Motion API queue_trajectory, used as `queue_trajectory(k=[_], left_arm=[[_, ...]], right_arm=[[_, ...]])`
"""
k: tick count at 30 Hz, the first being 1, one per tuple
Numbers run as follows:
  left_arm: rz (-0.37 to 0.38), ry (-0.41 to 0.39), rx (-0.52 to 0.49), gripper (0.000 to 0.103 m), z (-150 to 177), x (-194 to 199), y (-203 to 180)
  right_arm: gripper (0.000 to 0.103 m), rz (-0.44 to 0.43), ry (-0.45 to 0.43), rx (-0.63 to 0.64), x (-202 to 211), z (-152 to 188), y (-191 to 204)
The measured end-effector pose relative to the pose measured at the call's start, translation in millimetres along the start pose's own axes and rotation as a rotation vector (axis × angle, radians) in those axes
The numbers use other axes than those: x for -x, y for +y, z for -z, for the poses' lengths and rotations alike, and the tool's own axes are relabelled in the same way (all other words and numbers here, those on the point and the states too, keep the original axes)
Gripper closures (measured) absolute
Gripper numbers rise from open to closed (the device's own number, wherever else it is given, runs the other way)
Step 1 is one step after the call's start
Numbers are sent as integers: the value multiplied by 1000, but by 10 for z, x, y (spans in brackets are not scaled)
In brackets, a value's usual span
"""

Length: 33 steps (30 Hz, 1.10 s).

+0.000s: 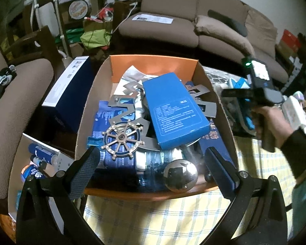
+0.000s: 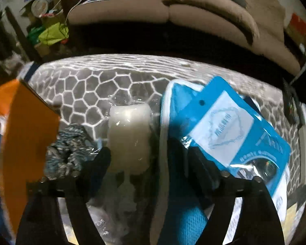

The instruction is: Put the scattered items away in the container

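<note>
An open cardboard box (image 1: 104, 77) with an orange lining holds a blue carton (image 1: 173, 110), a ship-wheel ornament (image 1: 122, 138), zigzag metal pieces (image 1: 130, 106), a shiny steel ball (image 1: 180, 175) and blue packets. My left gripper (image 1: 153, 163) hangs open and empty over the box's near edge. In the right wrist view my right gripper (image 2: 146, 159) is open just above a whitish item in clear wrap (image 2: 128, 138). Beside it lie a blue-and-white cloth piece (image 2: 173, 110), a blue packaged item (image 2: 238, 126) and a blue-white scrunchie (image 2: 67, 153). The box's orange wall (image 2: 30, 126) stands left.
A dark blue carton (image 1: 69, 94) stands left of the box, and a white tray with blue tubes (image 1: 40, 155) lies lower left. A yellow checked cloth (image 1: 163, 220) covers the table. A grey honeycomb mat (image 2: 95, 89) lies under the loose items. A brown sofa (image 1: 193, 20) stands behind.
</note>
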State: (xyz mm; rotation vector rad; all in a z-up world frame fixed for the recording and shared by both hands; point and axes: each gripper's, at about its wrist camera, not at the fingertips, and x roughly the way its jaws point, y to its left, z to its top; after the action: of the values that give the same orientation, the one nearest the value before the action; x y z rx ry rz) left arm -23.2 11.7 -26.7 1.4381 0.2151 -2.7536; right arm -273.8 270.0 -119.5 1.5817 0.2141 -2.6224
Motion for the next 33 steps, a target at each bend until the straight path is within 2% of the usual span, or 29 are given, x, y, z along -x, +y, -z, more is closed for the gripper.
queue_trajectory(k=[1, 2, 3, 4, 6, 7, 8, 13, 17, 19, 20, 21, 22, 24, 29, 31, 33], left_arm=[[4, 0, -3, 1, -4, 0, -11], [6, -1, -6, 1, -4, 1, -21], [9, 1, -8, 1, -8, -2, -32], [13, 3, -9, 1, -11, -3, -39], [18, 5, -7, 1, -12, 4, -46], [22, 5, -5, 1, -12, 10, -43], [29, 2, -2, 1, -11, 25, -42], [47, 0, 21, 1, -6, 76, -19], [55, -13, 24, 1, 3, 140, -27], [57, -12, 29, 1, -5, 146, -22], [57, -11, 29, 1, -8, 140, -20], [54, -10, 30, 1, -13, 132, -16], [51, -7, 32, 1, -18, 121, -9], [53, -8, 36, 1, -20, 110, 8], [45, -4, 33, 1, -33, 74, 11], [50, -4, 31, 1, -34, 68, 14], [55, -4, 31, 1, -34, 75, 14]], right_arm=[[30, 2, -6, 18, 11, 20, 39], [53, -21, -2, 37, 21, 39, 80], [65, -43, 5, 48, 36, 61, 101], [70, -43, 19, 56, 58, 89, 115], [89, -44, 41, 54, 111, 148, 89], [97, -83, 67, 32, 127, 195, 33], [100, -112, 85, 10, 148, 250, -13], [101, -179, 115, -33, 349, 596, -203], [96, -230, 123, -83, 536, 620, -302], [59, -215, 95, -129, 630, 519, -354], [28, -203, 70, -148, 671, 453, -365], [24, -192, 38, -157, 705, 394, -358], [25, -181, 8, -155, 712, 316, -324], [26, -161, 8, -140, 615, 185, -213], [24, -55, 109, -34, 106, 118, 141], [32, -34, 99, -10, 11, 216, 231], [60, 8, 77, 18, 9, 310, 248]])
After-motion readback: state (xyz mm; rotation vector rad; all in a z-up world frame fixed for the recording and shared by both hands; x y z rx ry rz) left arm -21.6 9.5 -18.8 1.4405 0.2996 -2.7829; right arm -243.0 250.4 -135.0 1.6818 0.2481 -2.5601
